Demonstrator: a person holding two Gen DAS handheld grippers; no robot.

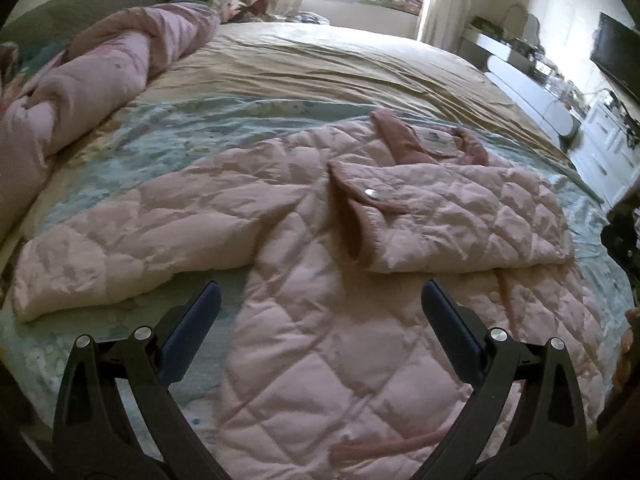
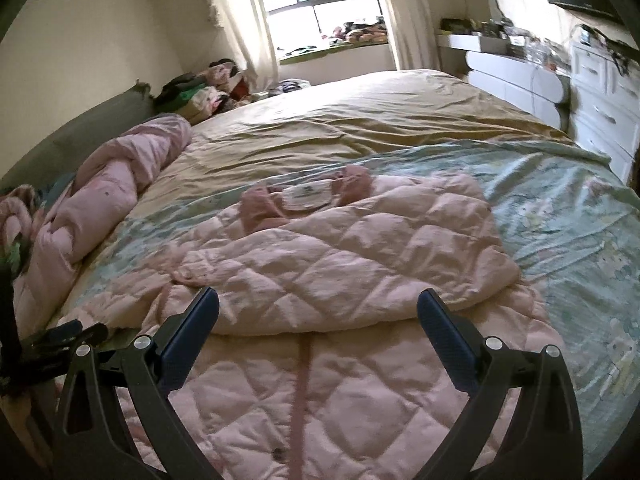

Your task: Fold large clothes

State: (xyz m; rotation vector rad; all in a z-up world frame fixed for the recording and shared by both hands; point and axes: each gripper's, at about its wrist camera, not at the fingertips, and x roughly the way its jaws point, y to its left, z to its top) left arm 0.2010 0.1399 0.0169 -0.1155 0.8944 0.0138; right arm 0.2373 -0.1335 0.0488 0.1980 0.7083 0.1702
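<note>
You have the bed (image 1: pixel 320 60) in front of you, and on its pale blue patterned sheet (image 2: pixel 560 208) lies the pink quilted jacket (image 1: pixel 320 340), front up, collar (image 1: pixel 400 140) pointing away toward the window. By the look of it one sleeve (image 2: pixel 360 264) is already folded across the chest, while the other sleeve (image 1: pixel 120 248) lies stretched out flat to your left, so the step in hand is most likely bringing that one in. To do it well, take the outstretched sleeve near its cuff end rather than mid-arm, lift only enough to clear the padded body, and lay it across so it lies level with the folded sleeve; the quilting is bulky and will spring back, so press it flat before letting go, and watch that the flap with the snap button (image 1: pixel 370 193) does not bunch underneath. Your left gripper (image 1: pixel 320 304) is spread wide and carries nothing, hovering over the jacket's lower body with the outstretched sleeve just beyond its left finger. Your right gripper (image 2: pixel 318 312) is likewise splayed and empty, poised above the front placket (image 2: pixel 300 380), with the edge of the folded sleeve just ahead of its tips.
</note>
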